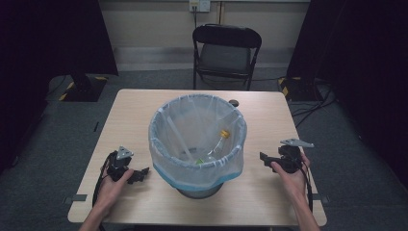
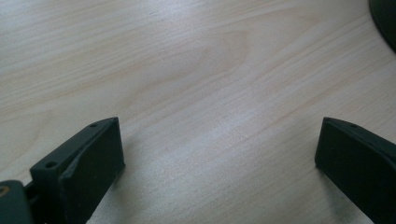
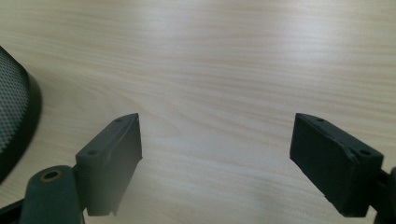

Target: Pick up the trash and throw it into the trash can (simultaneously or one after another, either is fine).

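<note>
Presently, on the table (image 1: pixel 144 103):

Bin (image 1: pixel 198 139), at the centre, lined with a clear bag whose edge is folded over the rim. Inside, toward 3 o'clock, lies a clear bottle (image 1: pixel 217 143) with a yellow cap, and a small green item that is too small to identify.

Left gripper (image 1: pixel 139 174), at 8 o'clock of the bin, low over bare wood. Jaws wide apart, nothing between them; its own view shows bare tabletop (image 2: pixel 196 70) ahead.

Right gripper (image 1: pixel 263 157), at 4 o'clock of the bin, just beside the bag. Jaws spread wide, empty; its own view shows the dark mesh base of the bin (image 3: pixel 14 116) at the left edge.

Status, as judged: bottle already in the bin, both tools free and parked on either side. Nothing loose remains on the tabletop, so the disposal looks finished, unless the bag is next to be handled.
</note>
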`<state>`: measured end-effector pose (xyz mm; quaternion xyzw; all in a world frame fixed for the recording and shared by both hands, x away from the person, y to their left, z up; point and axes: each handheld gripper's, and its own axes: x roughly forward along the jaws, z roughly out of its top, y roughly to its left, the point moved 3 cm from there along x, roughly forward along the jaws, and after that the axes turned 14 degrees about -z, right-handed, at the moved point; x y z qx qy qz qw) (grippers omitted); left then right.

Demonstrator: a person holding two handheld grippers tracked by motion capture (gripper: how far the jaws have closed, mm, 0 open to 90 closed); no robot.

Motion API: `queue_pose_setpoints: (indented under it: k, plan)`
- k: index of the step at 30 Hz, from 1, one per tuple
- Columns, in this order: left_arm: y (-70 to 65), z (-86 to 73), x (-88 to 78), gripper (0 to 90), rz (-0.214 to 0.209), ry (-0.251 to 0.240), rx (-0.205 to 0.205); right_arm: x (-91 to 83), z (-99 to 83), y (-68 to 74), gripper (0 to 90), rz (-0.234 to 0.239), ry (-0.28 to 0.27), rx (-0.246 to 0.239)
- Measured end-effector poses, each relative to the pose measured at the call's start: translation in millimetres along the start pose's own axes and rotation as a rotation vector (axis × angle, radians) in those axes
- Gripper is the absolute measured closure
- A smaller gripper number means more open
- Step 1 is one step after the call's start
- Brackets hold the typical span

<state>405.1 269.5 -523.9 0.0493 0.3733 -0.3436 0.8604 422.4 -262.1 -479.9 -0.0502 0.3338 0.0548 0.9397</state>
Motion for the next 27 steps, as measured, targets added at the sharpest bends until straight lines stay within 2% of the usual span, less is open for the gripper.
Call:
queue_pose_setpoints:
  k: [5,12,16,21,23,27]
  plan:
    - [0.1,0.0,-0.1,0.6,0.001,0.001,0.001,10.8,-7.7,2.2,15.8,-0.02,0.048,-0.023]
    - [0.0,0.0,0.0,0.6,0.001,0.0,0.0,17.4,-14.5,7.2,16.4,-0.022,0.07,-0.035]
    - [0.0,0.0,0.0,0.6,0.0,0.0,0.0,23.3,-22.2,8.9,16.3,-0.023,0.103,-0.041]
    - [0.1,0.0,-0.1,0.6,0.002,0.001,0.001,24.6,-24.9,11.6,15.7,-0.054,0.089,-0.056]
    - [-0.2,-0.2,-0.2,0.6,0.0,0.001,0.001,24.9,-26.5,14.5,15.2,-0.079,0.079,-0.087]
    - [-0.3,-0.2,-0.1,0.6,0.0,0.0,0.001,25.2,-30.5,15.5,14.3,-0.085,0.039,-0.082]
